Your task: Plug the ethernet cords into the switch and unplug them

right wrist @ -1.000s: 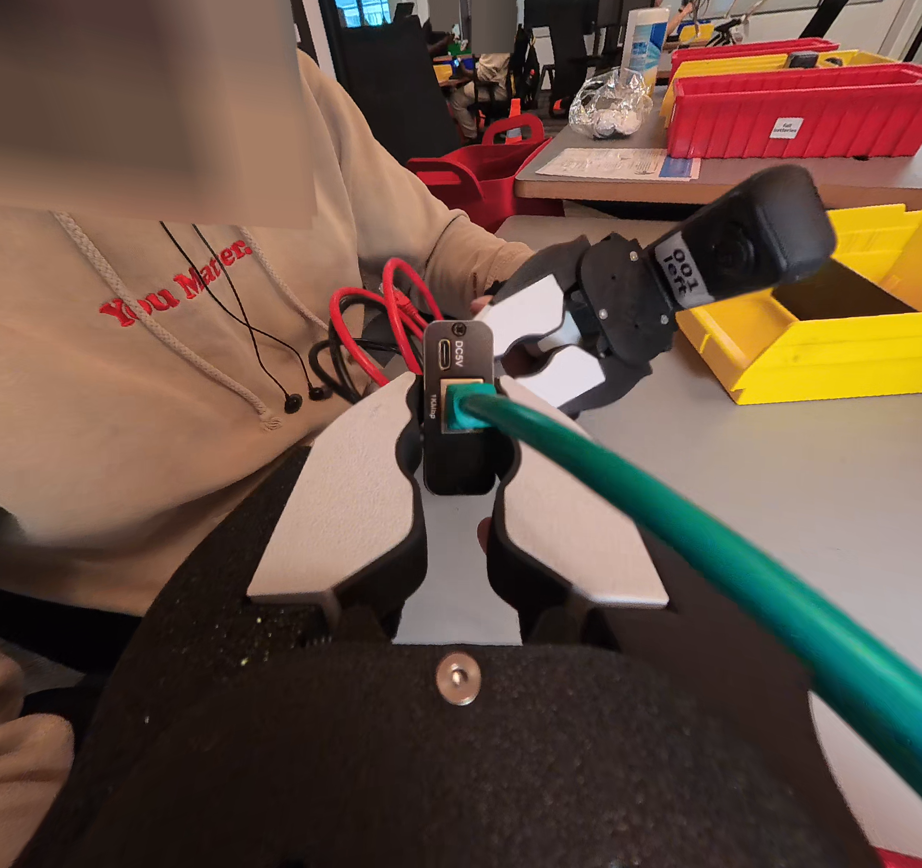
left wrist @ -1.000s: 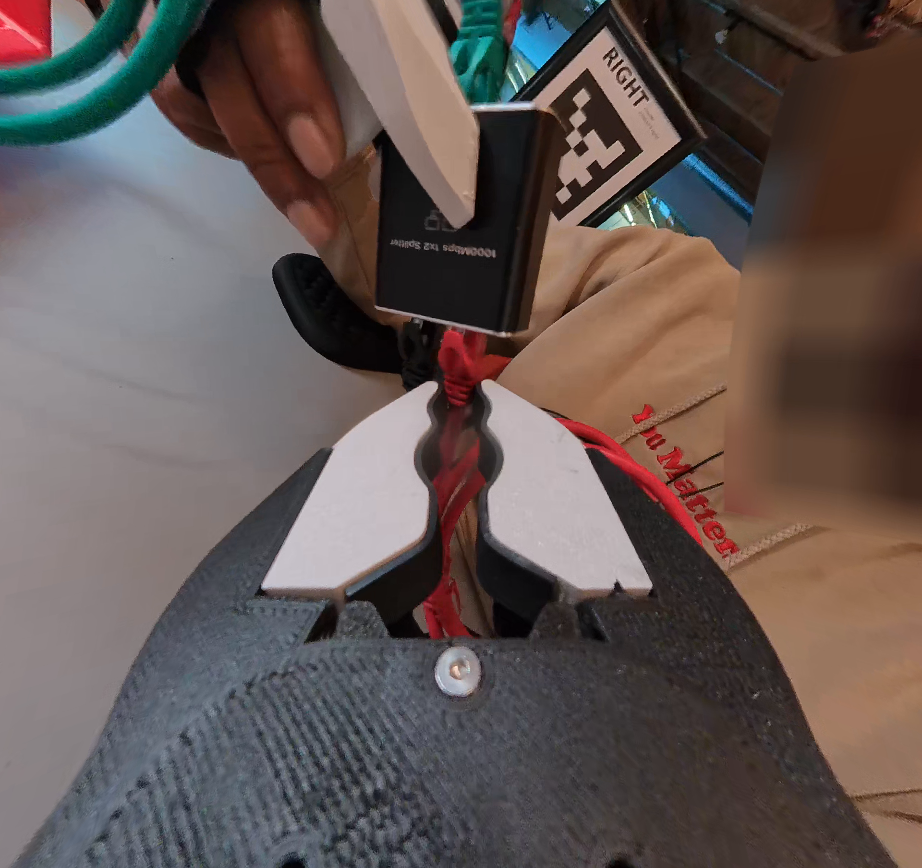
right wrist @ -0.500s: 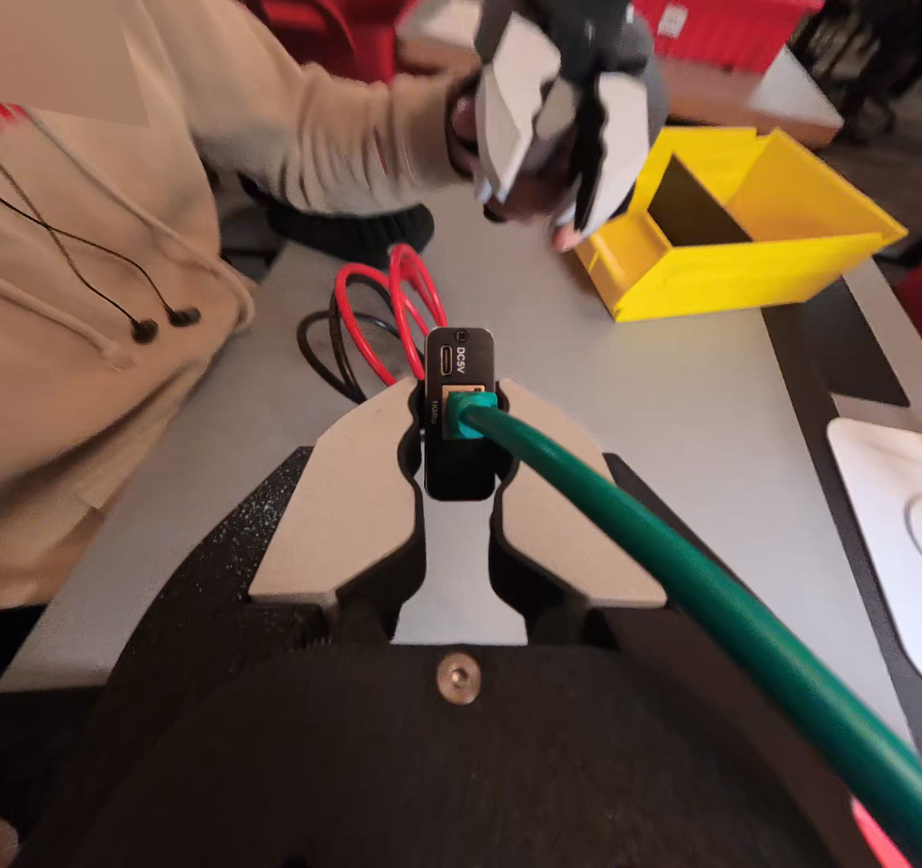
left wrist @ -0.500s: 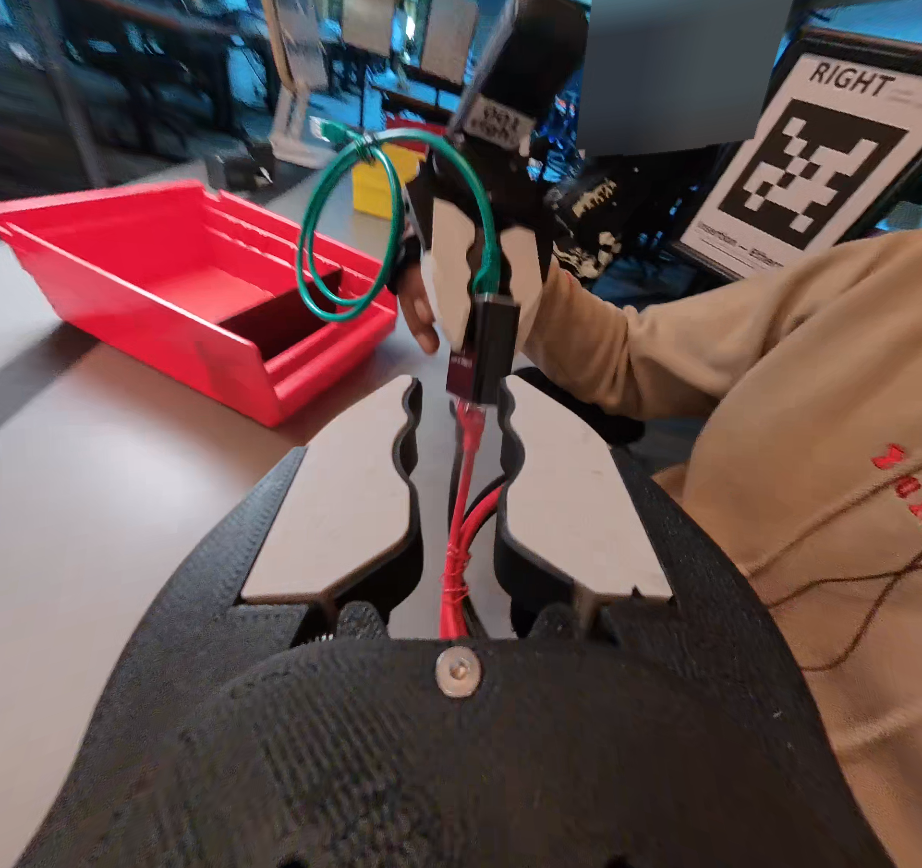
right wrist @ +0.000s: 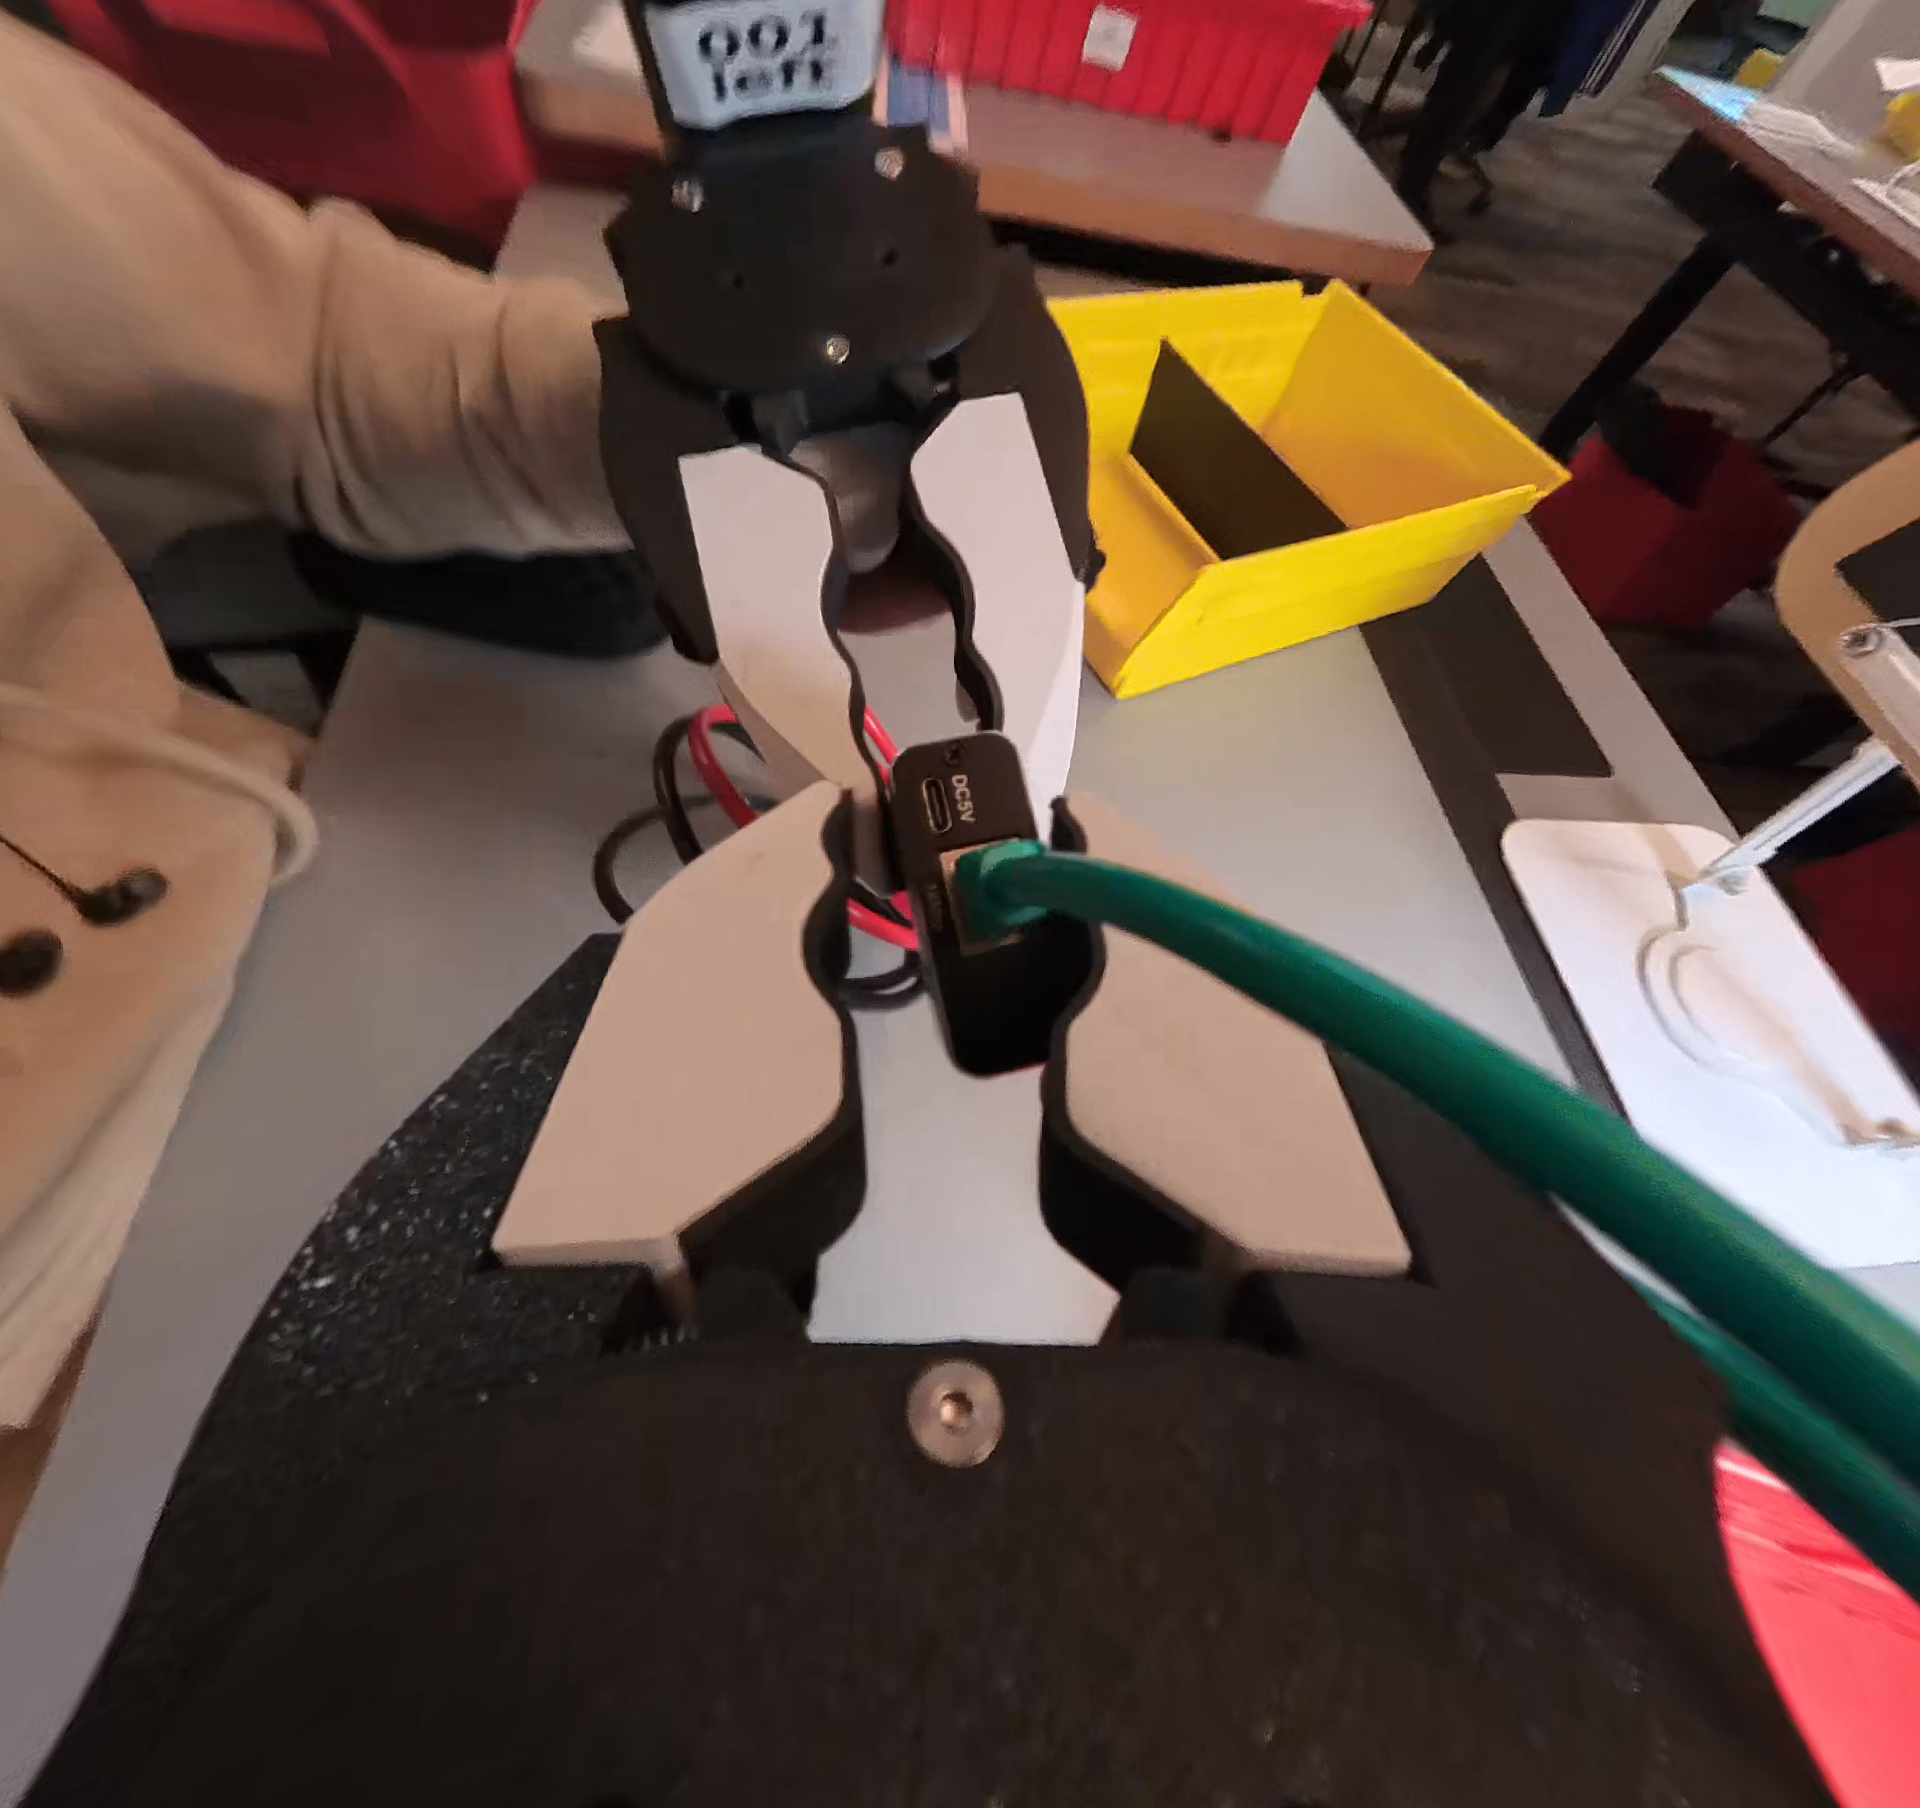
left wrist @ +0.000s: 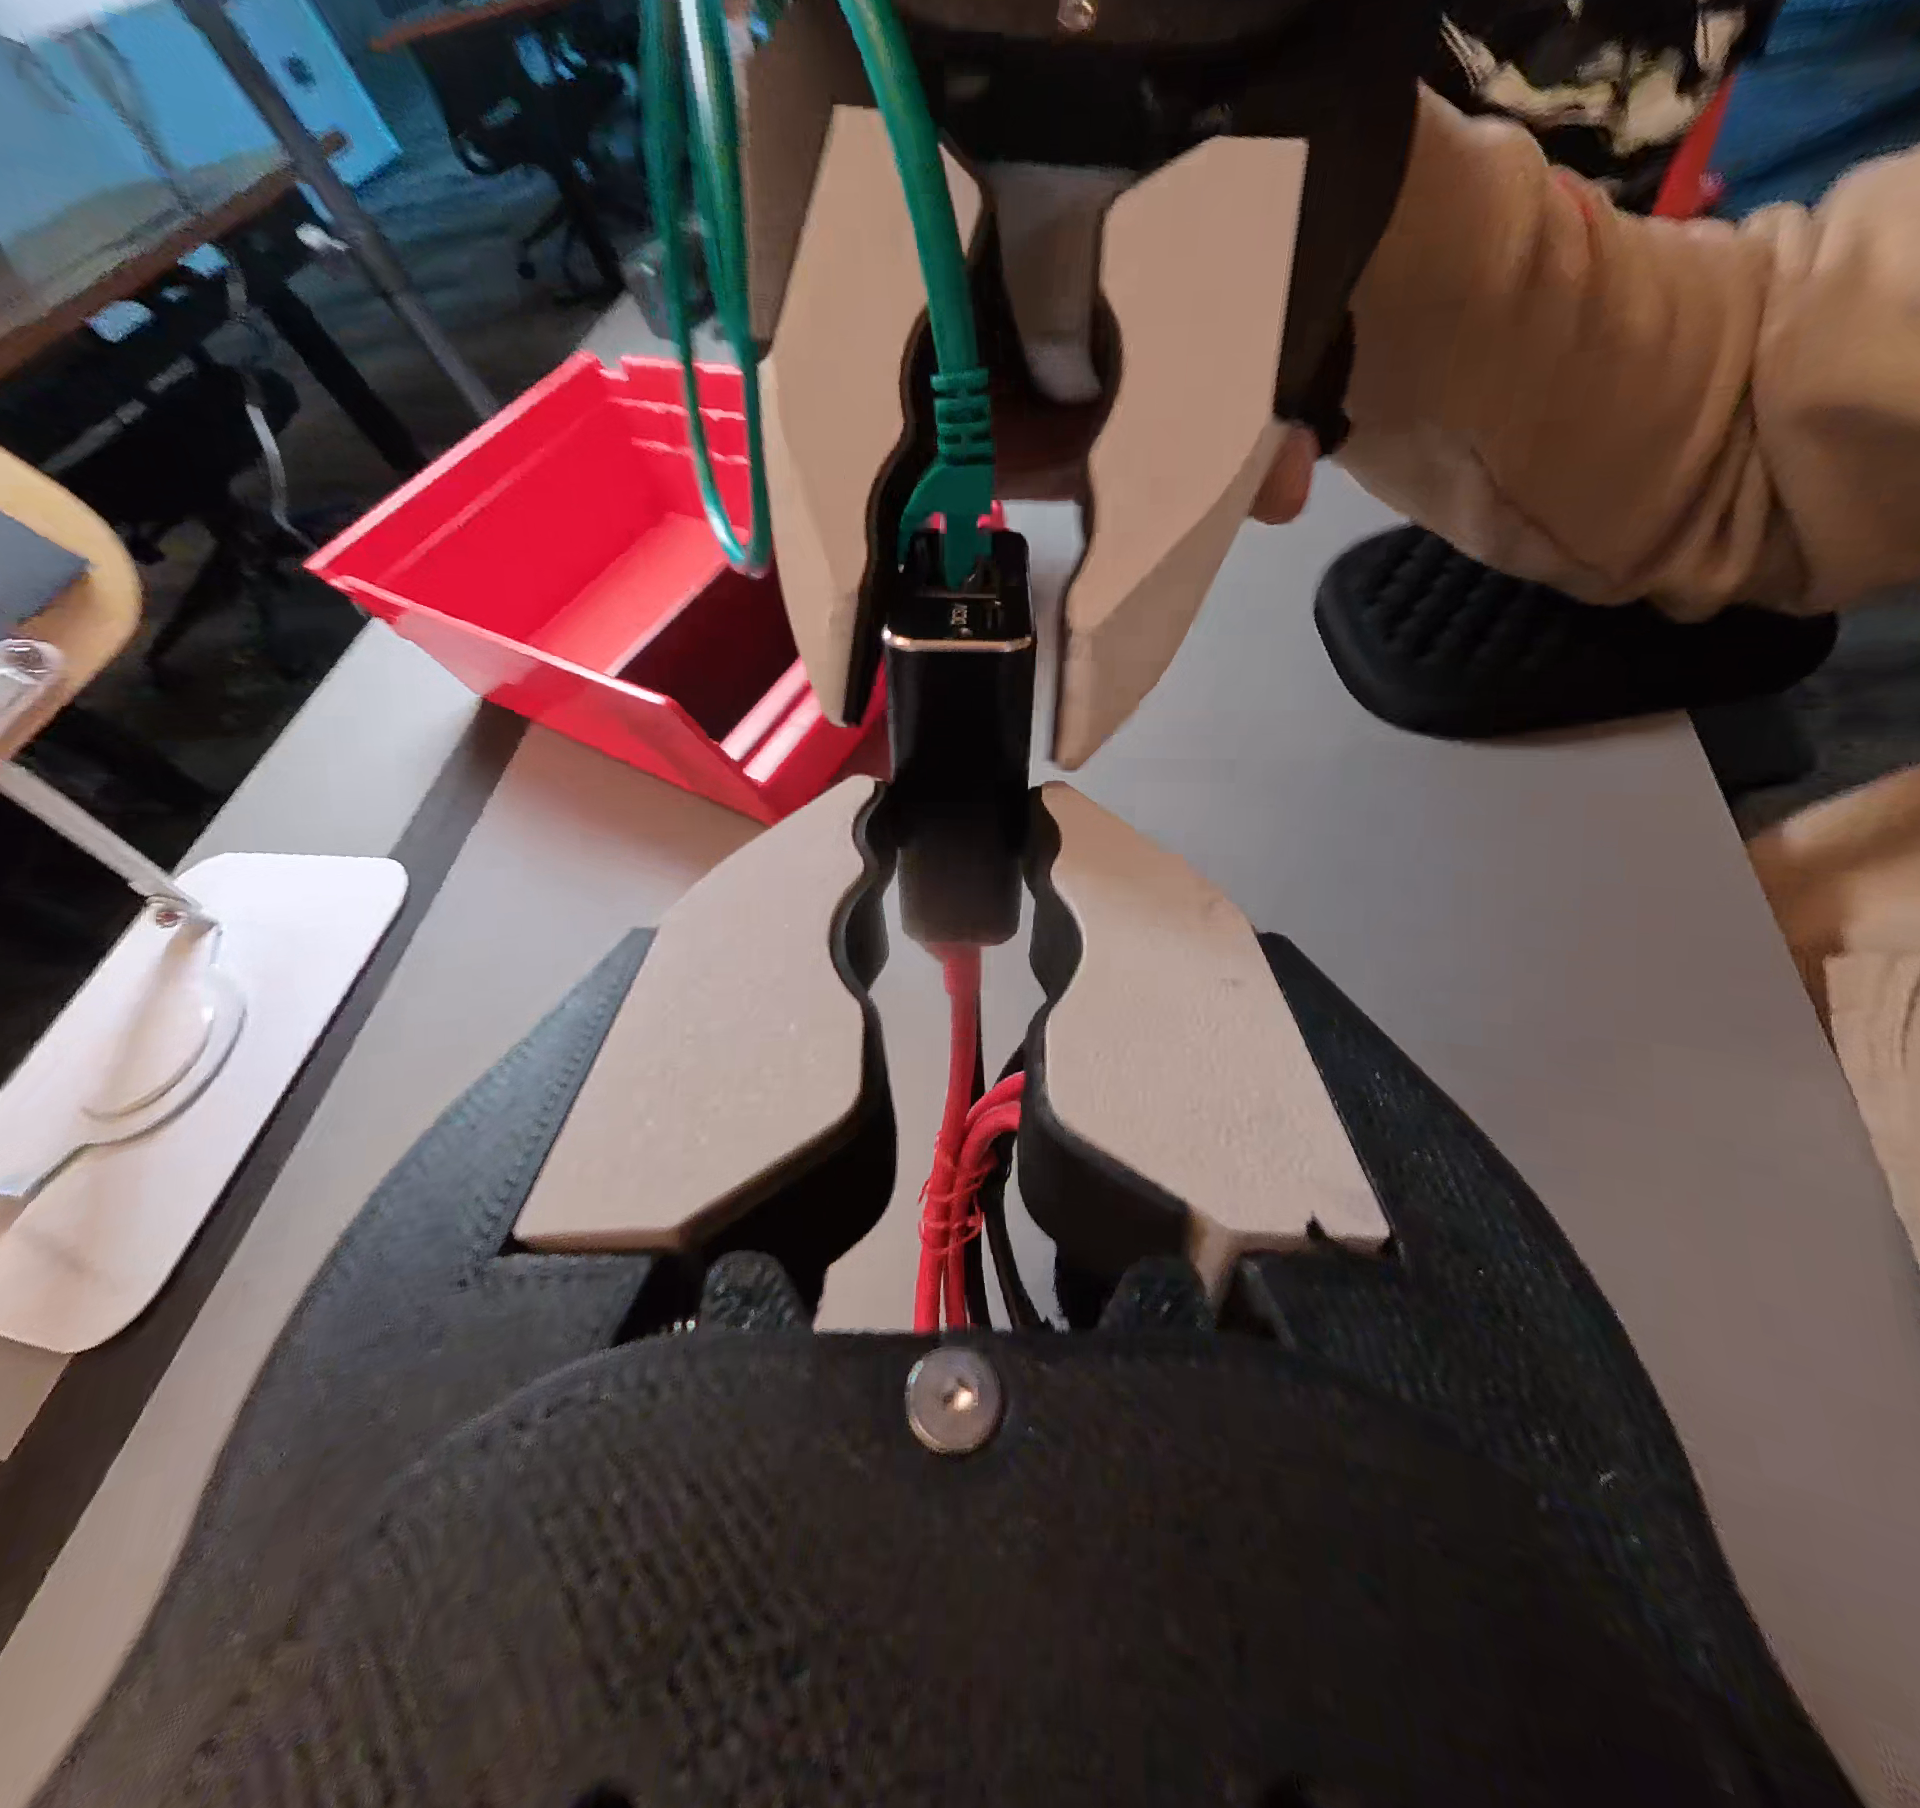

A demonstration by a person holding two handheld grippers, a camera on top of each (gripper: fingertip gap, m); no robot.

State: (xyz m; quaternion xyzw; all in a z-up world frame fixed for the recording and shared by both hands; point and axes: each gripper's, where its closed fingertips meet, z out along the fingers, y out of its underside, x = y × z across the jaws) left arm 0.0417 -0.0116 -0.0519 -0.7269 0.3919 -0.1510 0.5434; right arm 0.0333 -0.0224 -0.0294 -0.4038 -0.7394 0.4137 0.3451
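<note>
my left hand-held gripper point(left wrist: 956, 802) is clamped on the near end of the switch point(left wrist: 961, 740), a finger against each side. my right hand-held gripper point(right wrist: 951, 808) faces it from the far end with its jaws parted. in the right wrist view the switch leans against one finger, with a gap on the other side. both meet tip to tip above the counter point(left wrist: 1351, 927).

the counter is grey and runs away from me. a red bin point(left wrist: 540, 553) sits on it behind the right hand-held gripper, seen from the left wrist view. a yellow bin point(right wrist: 1351, 532) with a black divider sits behind the left one, seen from the right wrist view. a white stand base point(left wrist: 208, 1031) lies flat at the counter's edge. my beige sleeve point(left wrist: 1558, 387) reaches in behind the right hand-held gripper.

the green cord point(right wrist: 1351, 1010) is plugged into the switch's end that faces the right hand-held gripper, and it loops up and away. the red cord point(left wrist: 961, 1062) is plugged into the opposite end, runs back between my left fingers, and is bundled with a tie. a black cord point(right wrist: 634, 844) coils with it on the counter.

the switch is a small black box, held off the counter and tilted slightly.
</note>
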